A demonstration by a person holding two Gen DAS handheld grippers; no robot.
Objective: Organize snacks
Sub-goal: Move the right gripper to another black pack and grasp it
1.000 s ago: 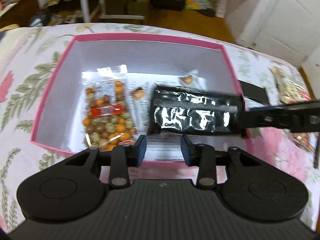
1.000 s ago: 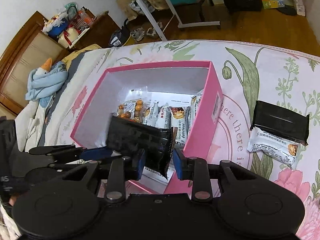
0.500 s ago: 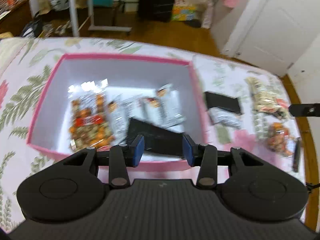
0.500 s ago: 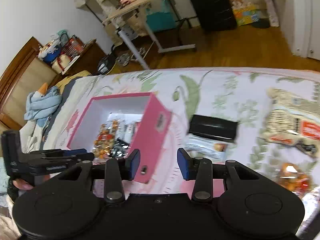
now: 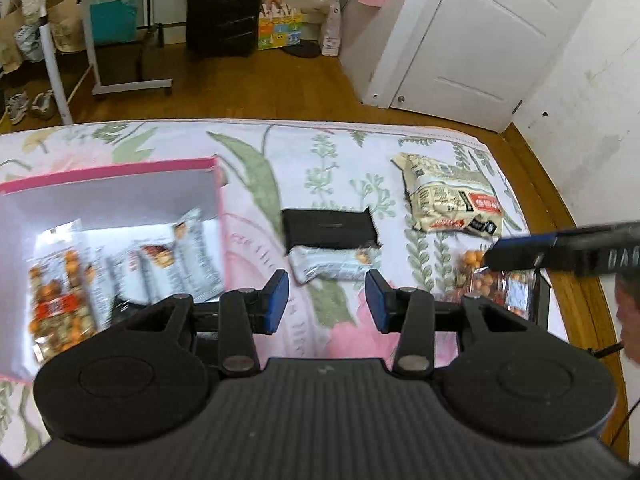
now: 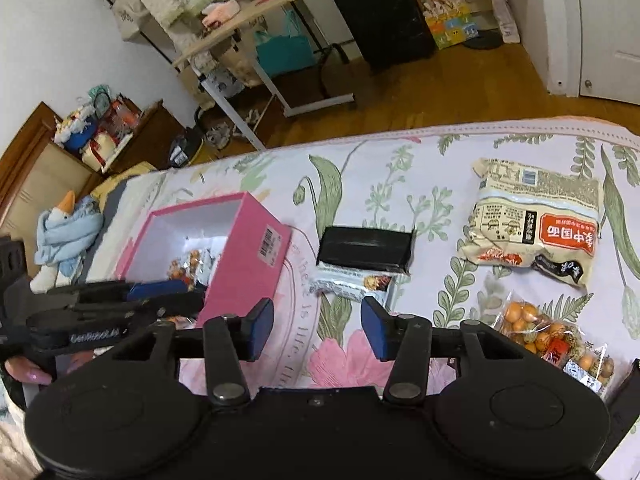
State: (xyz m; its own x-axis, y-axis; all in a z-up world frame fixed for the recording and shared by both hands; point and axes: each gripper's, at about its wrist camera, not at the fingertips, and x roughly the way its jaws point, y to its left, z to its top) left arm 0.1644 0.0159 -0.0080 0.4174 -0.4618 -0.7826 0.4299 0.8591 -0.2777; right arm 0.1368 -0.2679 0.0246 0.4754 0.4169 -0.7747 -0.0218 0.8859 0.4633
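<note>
Snack packets (image 5: 60,292) inside open pink box (image 6: 248,264)

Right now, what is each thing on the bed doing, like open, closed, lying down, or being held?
Pink box: open, no lid on, snacks inside.
Black packet: sealed, flat on the bed, partly on top of the white packet.
White packet: sealed, flat, partly under the black one.
Noodle bag: sealed, lying flat.
Bag of nuts: sealed, lying flat.
Left tool: open, holding nothing.
Right tool: opening, holding nothing.

Glossy black foil pkt (image 6: 366,249), matt pink cardboard box (image 6: 248,264), floral cloth sheet (image 6: 360,184)
</note>
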